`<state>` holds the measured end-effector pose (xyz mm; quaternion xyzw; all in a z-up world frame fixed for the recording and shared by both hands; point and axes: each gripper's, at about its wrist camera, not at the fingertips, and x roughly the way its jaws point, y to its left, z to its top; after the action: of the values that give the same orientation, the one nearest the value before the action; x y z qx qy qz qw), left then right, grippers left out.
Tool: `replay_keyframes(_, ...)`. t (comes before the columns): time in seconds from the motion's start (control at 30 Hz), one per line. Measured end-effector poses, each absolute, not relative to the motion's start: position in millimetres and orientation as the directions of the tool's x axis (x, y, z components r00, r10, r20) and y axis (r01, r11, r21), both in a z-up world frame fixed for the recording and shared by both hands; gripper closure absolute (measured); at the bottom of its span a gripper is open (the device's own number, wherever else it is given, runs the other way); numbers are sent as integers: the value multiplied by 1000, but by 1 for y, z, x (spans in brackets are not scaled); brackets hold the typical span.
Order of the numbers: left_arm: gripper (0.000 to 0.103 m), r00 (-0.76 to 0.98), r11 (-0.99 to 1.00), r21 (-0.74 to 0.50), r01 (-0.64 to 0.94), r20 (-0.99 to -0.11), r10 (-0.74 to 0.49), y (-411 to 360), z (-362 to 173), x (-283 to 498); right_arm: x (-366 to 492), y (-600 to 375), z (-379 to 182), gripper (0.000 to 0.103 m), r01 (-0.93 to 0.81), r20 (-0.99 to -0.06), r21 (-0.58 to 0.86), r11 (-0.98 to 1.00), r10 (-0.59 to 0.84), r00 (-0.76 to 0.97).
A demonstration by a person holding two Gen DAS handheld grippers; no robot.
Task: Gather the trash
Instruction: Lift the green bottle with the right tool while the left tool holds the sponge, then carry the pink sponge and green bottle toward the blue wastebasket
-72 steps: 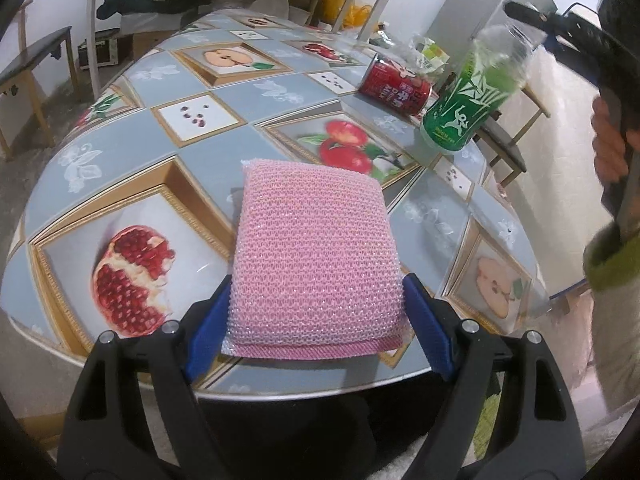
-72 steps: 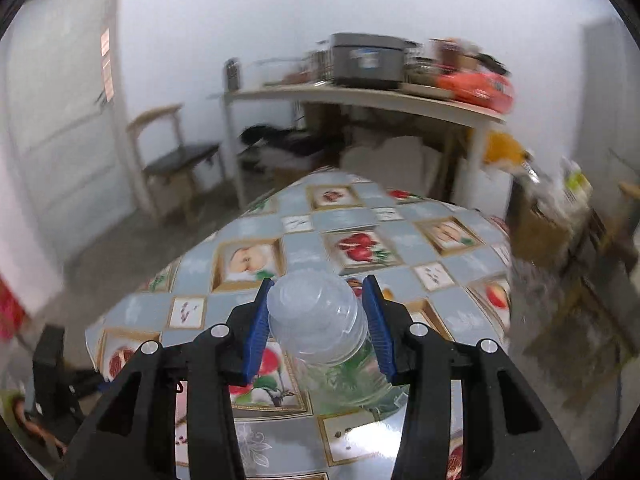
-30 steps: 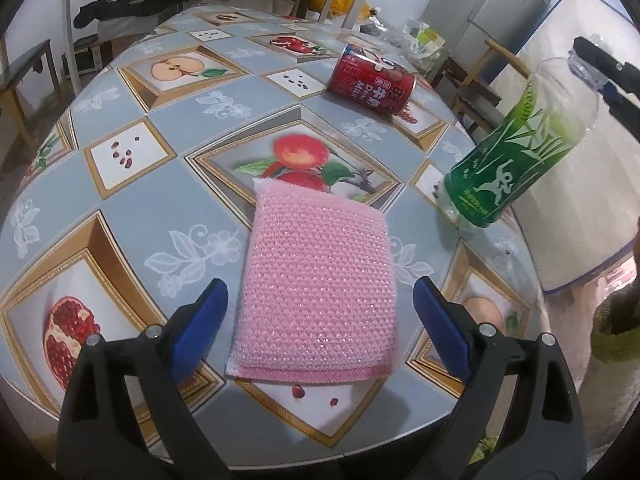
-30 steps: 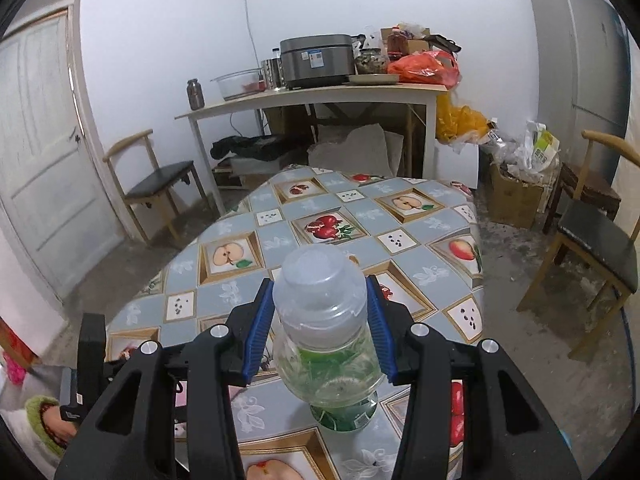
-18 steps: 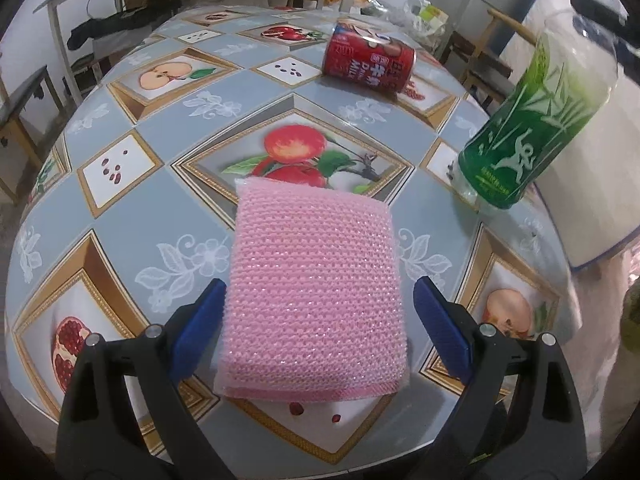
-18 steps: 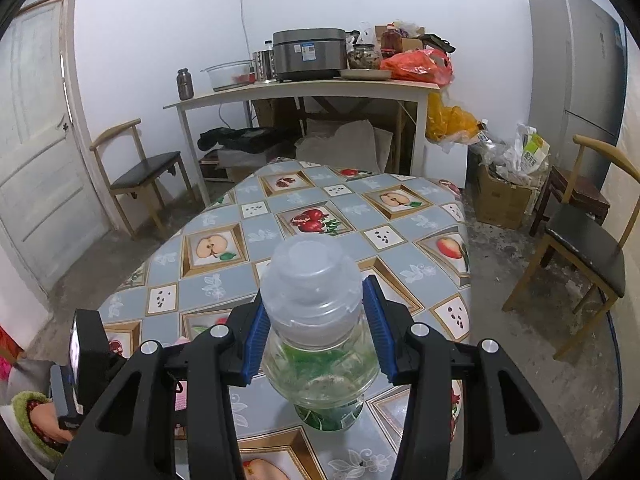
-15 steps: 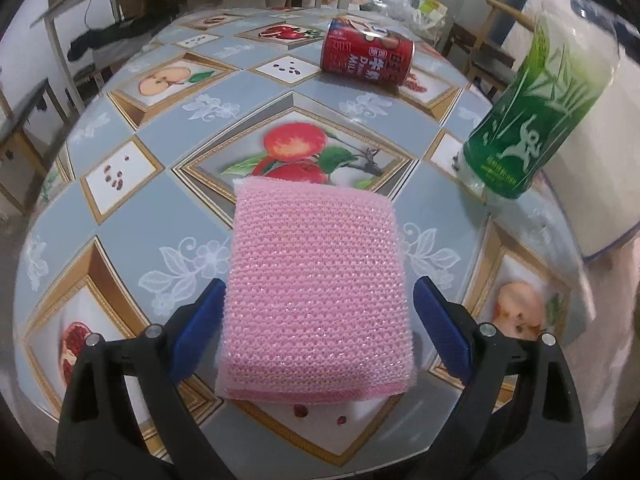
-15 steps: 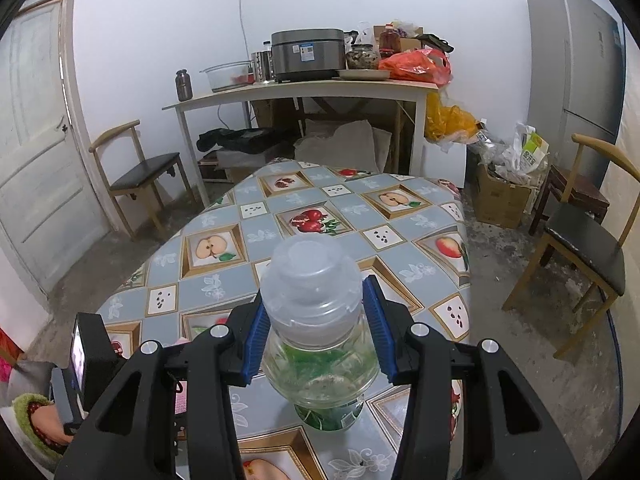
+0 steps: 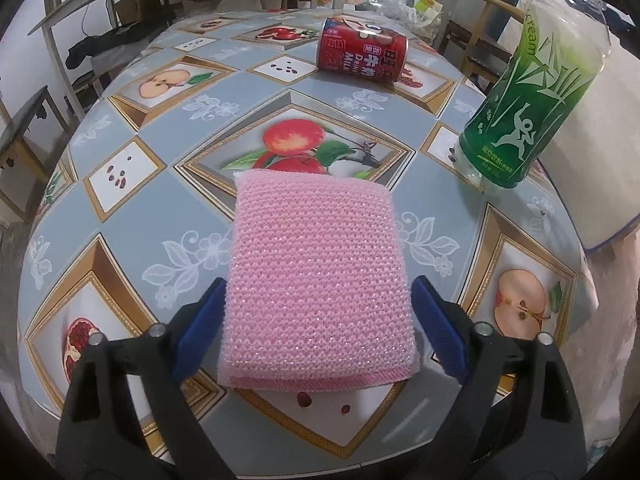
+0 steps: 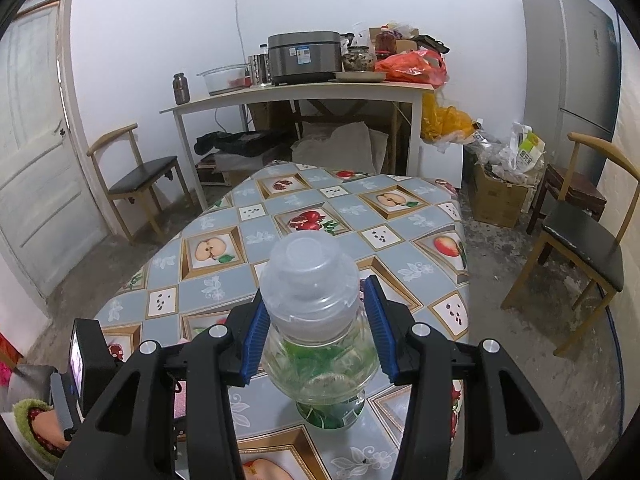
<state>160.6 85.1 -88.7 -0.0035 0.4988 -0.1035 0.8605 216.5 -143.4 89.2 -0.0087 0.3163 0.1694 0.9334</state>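
Glossy fruit-print tablecloth [image 9: 168, 184]: left claw [image 9: 318, 332] closing round knitted pink sponge [image 9: 316, 276], right claw [image 10: 318, 336] clamping clear bottle [image 10: 316, 320]

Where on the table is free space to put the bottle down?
Bare tablecloth lies left of the pink sponge, and between sponge and red can. The right edge is crowded: the green bottle stands there in the right claw.

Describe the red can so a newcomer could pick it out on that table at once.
Start at the table with the fruit-patterned cloth. Look past the pink sponge, towards the far end. The red can lies there on its side with white lettering, the only red thing and the only one tipped over, while the green bottle stands upright.
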Motion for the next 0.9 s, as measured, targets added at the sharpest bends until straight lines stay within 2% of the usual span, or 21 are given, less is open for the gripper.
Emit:
replay_keyframes(0.13, 24, 490, 979, -117, 167, -852, -185, 88, -88, 160, 218, -142, 90, 60, -318, -591, 87, 944, 306, 746)
replay_keyframes(0.3, 25, 499, 978, -120, 168, -846, -190, 89, -88, 160, 214, -141, 91, 63, -314, -584, 63, 947, 290, 758)
replay_keyframes(0.9, 26, 550, 981, -107, 165, -815, -181, 88, -73, 154, 209, -155, 98, 64, -285, -558, 108, 952, 295, 776)
